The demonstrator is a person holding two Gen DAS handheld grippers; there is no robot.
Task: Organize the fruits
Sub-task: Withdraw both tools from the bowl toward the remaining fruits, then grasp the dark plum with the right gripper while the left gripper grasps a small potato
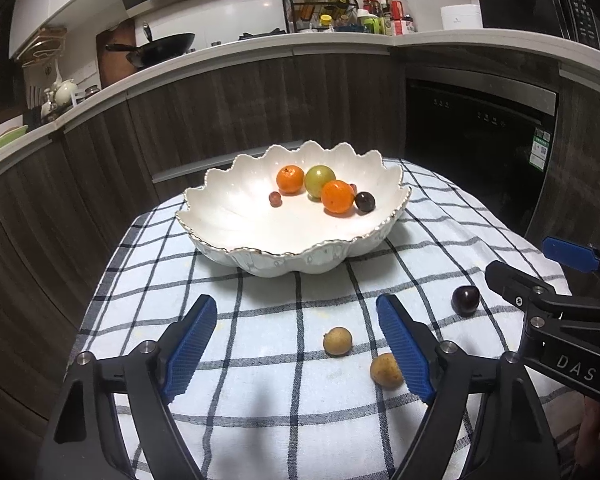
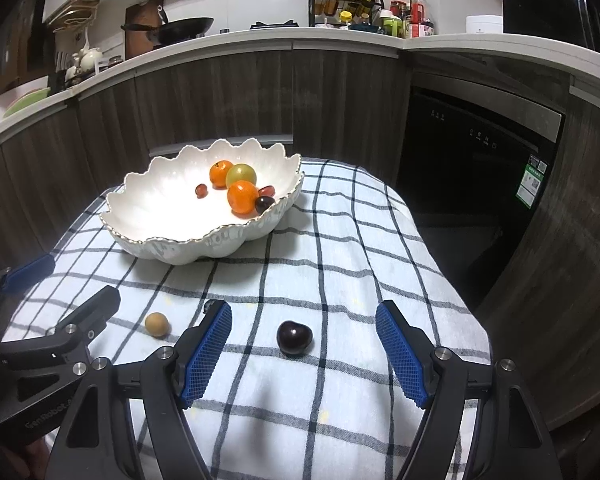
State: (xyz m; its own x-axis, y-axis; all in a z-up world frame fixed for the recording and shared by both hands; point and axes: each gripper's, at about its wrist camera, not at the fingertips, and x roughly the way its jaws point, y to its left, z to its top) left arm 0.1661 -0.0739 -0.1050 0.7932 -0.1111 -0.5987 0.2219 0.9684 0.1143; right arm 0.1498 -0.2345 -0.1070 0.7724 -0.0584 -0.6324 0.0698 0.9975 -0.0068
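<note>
A white scalloped bowl (image 1: pixel 228 216) (image 2: pixel 156 216) on the checked cloth holds two oranges (image 1: pixel 337 196) (image 2: pixel 242 199), a green fruit (image 1: pixel 319 181), and small dark and red fruits. On the cloth lie two tan longans (image 1: pixel 337 341) (image 1: pixel 386 370) and a dark cherry (image 1: pixel 465 300) (image 2: pixel 294 337). My left gripper (image 1: pixel 296 348) is open, one longan between its fingers, the other beside its right finger. My right gripper (image 2: pixel 304 354) is open with the cherry between its fingers. One longan (image 2: pixel 156 324) shows left of it.
The checked cloth (image 1: pixel 280 400) covers a small table whose edges drop off left, right and behind the bowl. Dark wood cabinets and a black dishwasher (image 2: pixel 480 160) stand beyond. The counter holds a wok (image 1: pixel 164 46) and bottles.
</note>
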